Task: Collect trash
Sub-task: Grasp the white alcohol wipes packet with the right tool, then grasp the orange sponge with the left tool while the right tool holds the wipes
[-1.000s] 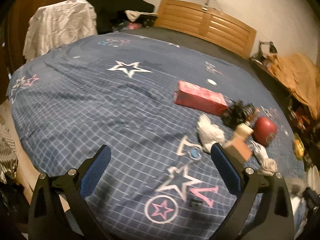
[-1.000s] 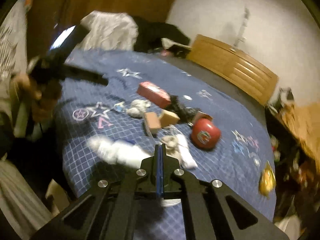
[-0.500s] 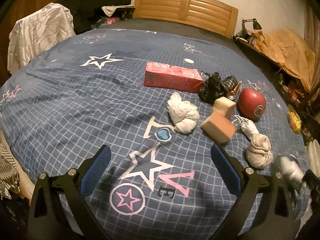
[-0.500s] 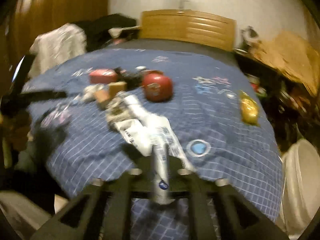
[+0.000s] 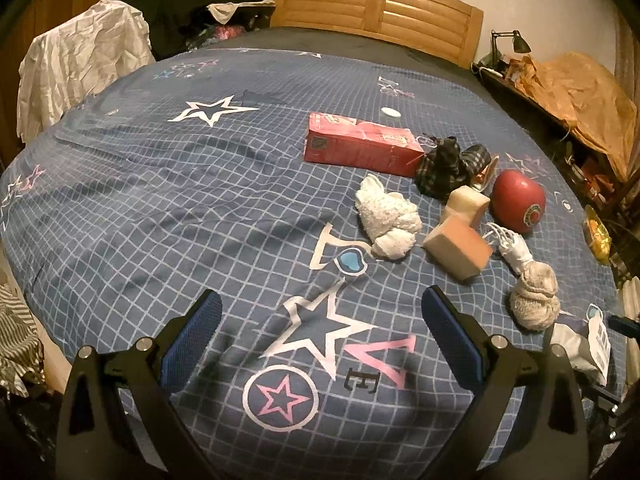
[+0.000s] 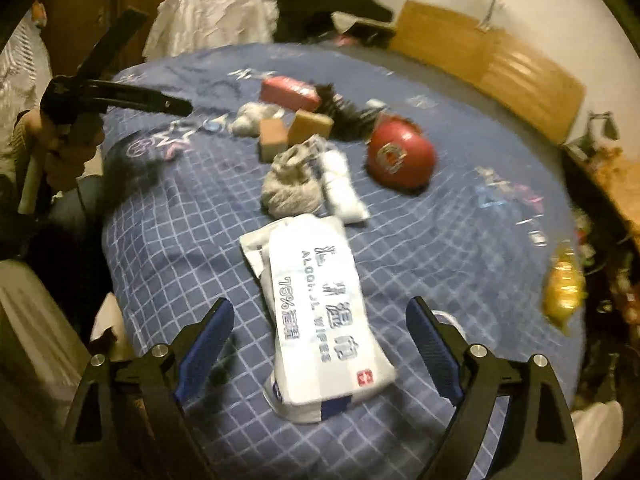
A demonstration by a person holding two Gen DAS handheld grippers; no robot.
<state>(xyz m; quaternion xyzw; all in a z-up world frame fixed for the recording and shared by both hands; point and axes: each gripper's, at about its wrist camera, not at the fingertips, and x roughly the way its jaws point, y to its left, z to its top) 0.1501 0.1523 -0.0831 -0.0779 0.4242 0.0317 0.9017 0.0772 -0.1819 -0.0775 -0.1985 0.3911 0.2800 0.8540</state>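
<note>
Wipes packet (image 6: 320,312) lies flat on the bed (image 6: 460,248) between the right hand-held gripper (image 6: 320,336) pads, untouched; its jaws have just been opening and stand wide. Left hand-held gripper (image 5: 320,340) hangs wide and empty over the star print, near a white rag (image 5: 388,220).

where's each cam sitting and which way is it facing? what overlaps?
Left wrist: on the left gripper, angled down across the bed toward the headboard; its own open fingers show.
Right wrist: on the right gripper, angled down over the wipes pack; its jaws, just opened, stand clear of the pack; the left gripper and a hand show too.
Shared: red box, red ball, wipes pack.
</note>
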